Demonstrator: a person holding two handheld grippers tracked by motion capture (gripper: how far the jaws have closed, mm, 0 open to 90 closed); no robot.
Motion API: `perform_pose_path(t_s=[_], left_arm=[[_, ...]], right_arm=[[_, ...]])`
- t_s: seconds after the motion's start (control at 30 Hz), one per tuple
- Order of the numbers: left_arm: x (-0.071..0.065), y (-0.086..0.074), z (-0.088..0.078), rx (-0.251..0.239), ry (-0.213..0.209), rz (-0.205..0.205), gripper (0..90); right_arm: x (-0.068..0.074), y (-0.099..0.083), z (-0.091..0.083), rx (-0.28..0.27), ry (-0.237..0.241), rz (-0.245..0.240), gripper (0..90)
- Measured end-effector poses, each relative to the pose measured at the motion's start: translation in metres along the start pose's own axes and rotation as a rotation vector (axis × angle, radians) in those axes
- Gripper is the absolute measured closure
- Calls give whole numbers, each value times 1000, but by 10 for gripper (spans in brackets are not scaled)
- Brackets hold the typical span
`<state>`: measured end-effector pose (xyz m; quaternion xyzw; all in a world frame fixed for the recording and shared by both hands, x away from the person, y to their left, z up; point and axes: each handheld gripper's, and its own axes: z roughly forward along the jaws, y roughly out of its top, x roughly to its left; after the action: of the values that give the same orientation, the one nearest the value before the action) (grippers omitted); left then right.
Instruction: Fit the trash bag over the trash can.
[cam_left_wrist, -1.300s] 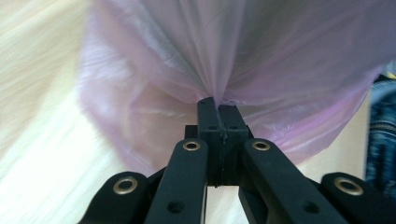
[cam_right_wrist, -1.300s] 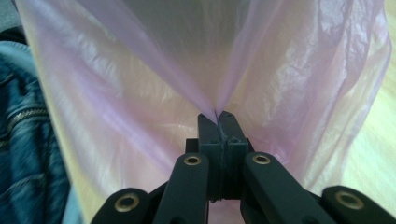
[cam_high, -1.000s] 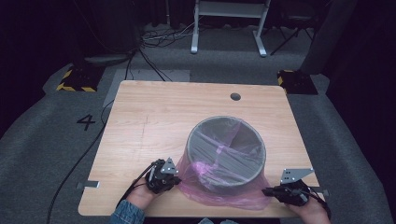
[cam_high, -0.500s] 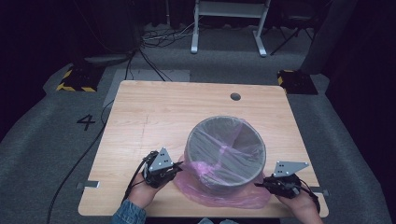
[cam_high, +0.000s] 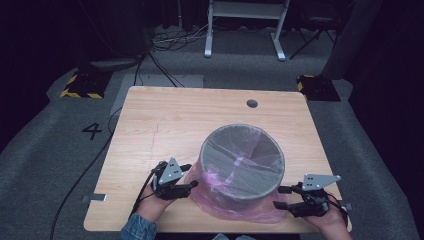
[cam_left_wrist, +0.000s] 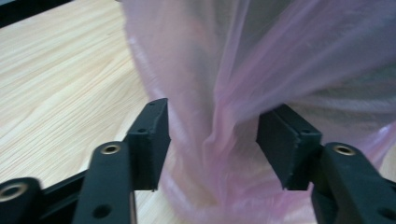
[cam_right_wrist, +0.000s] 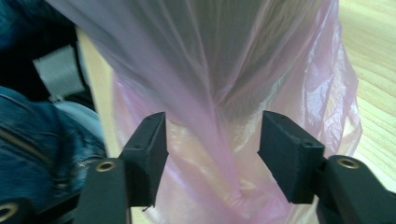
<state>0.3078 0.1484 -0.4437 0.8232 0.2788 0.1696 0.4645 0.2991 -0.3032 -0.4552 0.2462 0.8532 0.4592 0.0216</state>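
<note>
Both your left gripper and right gripper have just been opening, and their jaws now stand apart with loose film between them, unpinched. The thin pink plastic bag lines the grey round bin near the wooden table's front edge. Draw back level, so no jaw snags the film.

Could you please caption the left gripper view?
Open left gripper, just released, straddling the pink bin liner pulled over a grey bin.

bin on table, between hand-held grippers

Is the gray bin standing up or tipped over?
Standing up. The gray bin sits on the table with its round mouth facing up and the pink bag draped around it.
</note>
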Motion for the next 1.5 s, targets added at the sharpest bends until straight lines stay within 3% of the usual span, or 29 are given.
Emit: perform_pose_path(t_s=[0.07,0.17,0.23,0.3,0.37,0.47,0.57,0.63,0.7,0.8,0.9,1.0,1.1,1.2,1.3,1.43,1.5], left_arm=[[3,-5,-9,-8,21,-18,406],[9,-11,-19,-9,45,-41,383],[14,-15,-24,5,84,-55,383],[21,-20,-28,28,128,-82,384],[28,-25,-31,66,193,-92,385],[41,-35,-33,106,249,-133,385],[50,-44,-31,136,277,-178,386],[54,-49,-30,157,287,-184,386],[57,-54,-28,176,300,-197,386],[60,-60,-24,208,310,-202,386],[62,-63,-23,229,321,-201,386],[64,-66,-21,238,326,-208,385],[66,-68,-19,253,326,-208,385],[68,-70,-17,260,301,-217,385],[71,-74,-16,268,258,-191,381],[75,-77,-17,250,238,-220,353],[76,-78,-17,239,234,-216,347]], right_arm=[[1,0,-9,-32,0,-4,412],[4,4,-22,-68,-55,-38,364],[5,8,-28,-85,-90,-47,344],[1,15,-34,-63,-110,18,276],[-5,21,-38,-56,-115,72,272],[-7,26,-45,-82,-162,54,240],[-10,32,-52,-115,-200,43,197],[-11,35,-55,-126,-215,28,163],[-12,41,-58,-115,-200,46,140],[-14,51,-60,-75,-215,97,140],[-13,62,-64,-72,-250,105,140],[-12,73,-71,-109,-243,90,140],[-8,86,-76,-139,-230,45,165],[-5,101,-74,-127,-228,21,166],[-1,117,-71,-109,-225,-13,173],[2,135,-68,-104,-230,-49,242],[4,142,-66,-86,-226,-28,291]])
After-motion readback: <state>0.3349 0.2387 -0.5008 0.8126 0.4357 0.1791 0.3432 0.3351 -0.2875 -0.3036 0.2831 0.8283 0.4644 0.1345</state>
